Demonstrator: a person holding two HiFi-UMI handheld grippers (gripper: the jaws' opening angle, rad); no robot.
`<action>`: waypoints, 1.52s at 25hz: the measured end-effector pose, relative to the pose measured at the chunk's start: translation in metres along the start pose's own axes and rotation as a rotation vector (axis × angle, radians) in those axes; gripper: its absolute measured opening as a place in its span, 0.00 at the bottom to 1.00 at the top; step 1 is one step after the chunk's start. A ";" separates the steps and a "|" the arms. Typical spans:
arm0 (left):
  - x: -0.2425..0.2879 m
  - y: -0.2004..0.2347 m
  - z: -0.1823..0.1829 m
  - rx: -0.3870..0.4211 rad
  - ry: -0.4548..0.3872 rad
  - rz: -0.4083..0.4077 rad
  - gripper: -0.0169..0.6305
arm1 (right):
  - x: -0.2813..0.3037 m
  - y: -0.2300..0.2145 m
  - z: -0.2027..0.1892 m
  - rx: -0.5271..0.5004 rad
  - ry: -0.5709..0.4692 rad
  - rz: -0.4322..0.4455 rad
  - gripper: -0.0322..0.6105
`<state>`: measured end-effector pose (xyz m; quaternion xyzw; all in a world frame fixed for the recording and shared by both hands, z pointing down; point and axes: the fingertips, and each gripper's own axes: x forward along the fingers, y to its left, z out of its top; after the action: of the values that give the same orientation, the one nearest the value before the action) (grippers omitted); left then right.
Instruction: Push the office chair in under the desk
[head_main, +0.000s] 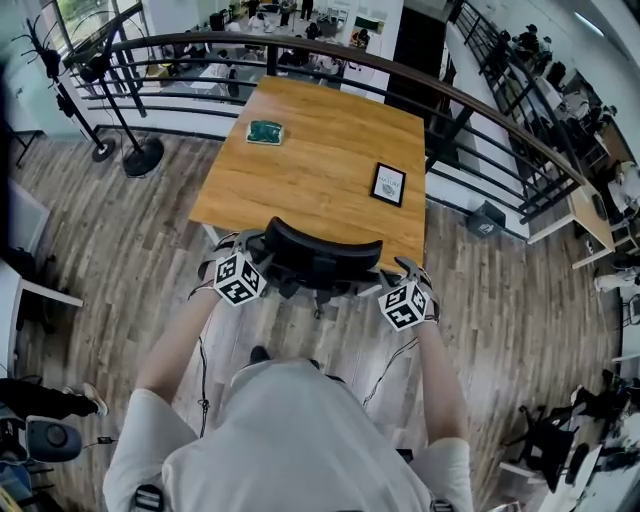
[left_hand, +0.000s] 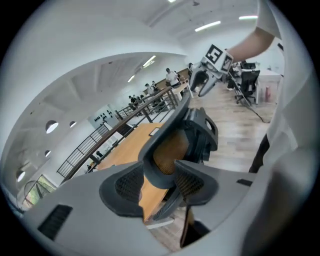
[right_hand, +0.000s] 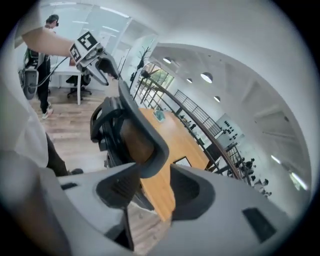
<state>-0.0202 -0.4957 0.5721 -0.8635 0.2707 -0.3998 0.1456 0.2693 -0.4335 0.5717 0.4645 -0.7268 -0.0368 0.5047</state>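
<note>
- Here, the office chair (head_main: 320, 262) stands at the near edge of the desk (head_main: 320, 150), backrest toward the person.
- The left gripper (left_hand: 161, 186) has the backrest's top rim between its jaws. Both pads seem to press on it, though the wide-angle view leaves doubt.
- The right gripper (right_hand: 152, 192) has its jaws spread about the rim's other end, with a gap beside one pad.

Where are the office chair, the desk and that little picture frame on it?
office chair (head_main: 322, 252): head view, top of its dark backrest.
desk (head_main: 315, 150): head view, bare part of the wooden top.
picture frame (head_main: 388, 184): head view, middle of the frame.
</note>
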 end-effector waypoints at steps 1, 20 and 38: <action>-0.005 0.003 0.006 -0.035 -0.025 0.009 0.30 | -0.006 -0.003 0.008 0.032 -0.029 -0.011 0.34; -0.064 0.039 0.087 -0.361 -0.343 0.120 0.06 | -0.091 -0.039 0.093 0.436 -0.514 -0.132 0.07; -0.080 0.024 0.085 -0.473 -0.412 0.088 0.02 | -0.122 -0.032 0.099 0.530 -0.626 -0.186 0.05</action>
<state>-0.0060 -0.4658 0.4580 -0.9237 0.3582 -0.1358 0.0099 0.2212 -0.4062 0.4215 0.6083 -0.7844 -0.0335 0.1170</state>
